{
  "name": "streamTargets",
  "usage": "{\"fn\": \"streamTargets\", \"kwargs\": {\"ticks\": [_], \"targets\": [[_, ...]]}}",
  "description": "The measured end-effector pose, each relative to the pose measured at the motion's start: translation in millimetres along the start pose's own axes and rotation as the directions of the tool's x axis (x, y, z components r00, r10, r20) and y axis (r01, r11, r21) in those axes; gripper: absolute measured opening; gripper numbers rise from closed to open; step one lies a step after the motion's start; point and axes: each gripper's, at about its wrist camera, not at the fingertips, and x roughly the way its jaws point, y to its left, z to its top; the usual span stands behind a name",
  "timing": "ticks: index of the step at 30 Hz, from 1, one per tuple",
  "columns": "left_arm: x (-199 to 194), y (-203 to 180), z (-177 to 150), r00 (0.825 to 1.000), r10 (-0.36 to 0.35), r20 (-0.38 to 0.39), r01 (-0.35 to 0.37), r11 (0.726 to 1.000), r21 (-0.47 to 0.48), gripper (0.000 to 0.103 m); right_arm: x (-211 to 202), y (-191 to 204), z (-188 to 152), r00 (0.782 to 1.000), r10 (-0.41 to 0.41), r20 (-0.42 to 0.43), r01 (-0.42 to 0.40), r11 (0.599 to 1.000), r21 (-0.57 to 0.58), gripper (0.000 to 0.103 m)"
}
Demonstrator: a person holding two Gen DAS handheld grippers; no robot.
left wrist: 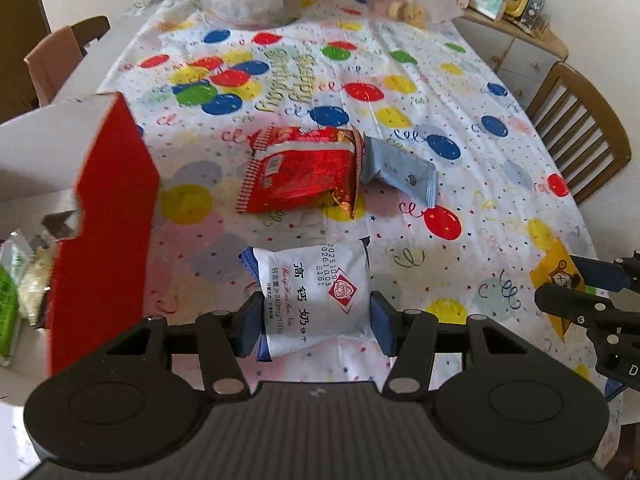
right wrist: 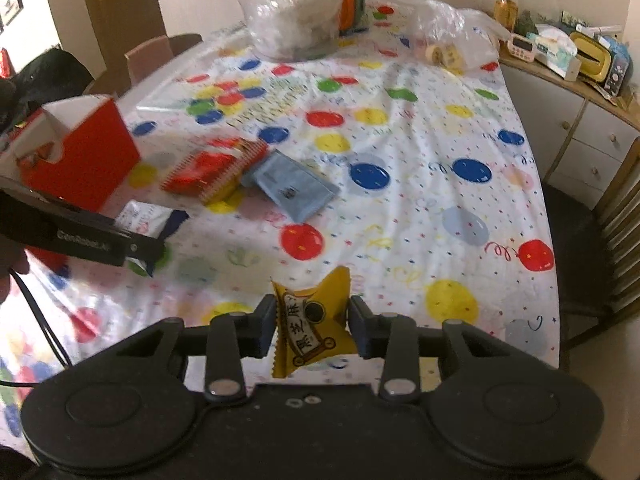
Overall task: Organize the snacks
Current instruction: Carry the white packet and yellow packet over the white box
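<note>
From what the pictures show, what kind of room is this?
Probably a home dining room: a table under a balloon-print birthday tablecloth, wooden chairs around it, and a sideboard crowded with household things.

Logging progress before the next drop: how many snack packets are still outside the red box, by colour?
White, in left gripper: 1
Yellow, in right gripper: 1
Red, on tablecloth: 1
Blue-grey, on tablecloth: 1
Total: 4

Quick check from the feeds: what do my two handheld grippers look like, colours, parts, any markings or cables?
Both the left gripper and the right gripper are matte black plastic, with two round discs on the body, silver pivot pins on the linkage bars, and dark blue pads on the fingers. Seen from the right wrist, the left one carries white lettering and a trailing black cable.
</note>
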Motion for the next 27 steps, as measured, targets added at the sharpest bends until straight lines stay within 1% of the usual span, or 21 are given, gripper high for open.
{"fn": "streamTargets", "kwargs": {"ticks": [4,8,14,21,27], "targets": [[-22,13,-7,1.0,-0.004,0.024,0.004,1.0,0.001,0.054,-18,18,4,0.999,0.02,0.035,-0.02,1.0,0.006,0.037],[-44,28,-12,0.999,-0.02,0.049,0.021,1.0,-0.003,0.054,-34,39,7,0.997,0.023,0.071,-0.023,1.0,0.006,0.037],[-72,52,-17,0.996,-0.036,0.084,0.036,0.999,0.0,0.054,-49,71,13,0.994,0.046,0.101,-0.046,0.999,0.007,0.037],[-100,88,-18,0.991,-0.034,0.131,0.036,0.999,-0.01,0.055,-57,115,27,0.988,0.079,0.132,-0.078,0.997,-0.012,0.037],[-117,120,-17,0.986,-0.025,0.167,0.029,0.999,-0.023,0.055,-54,155,45,0.982,0.115,0.153,-0.113,0.993,-0.024,0.037]]}}
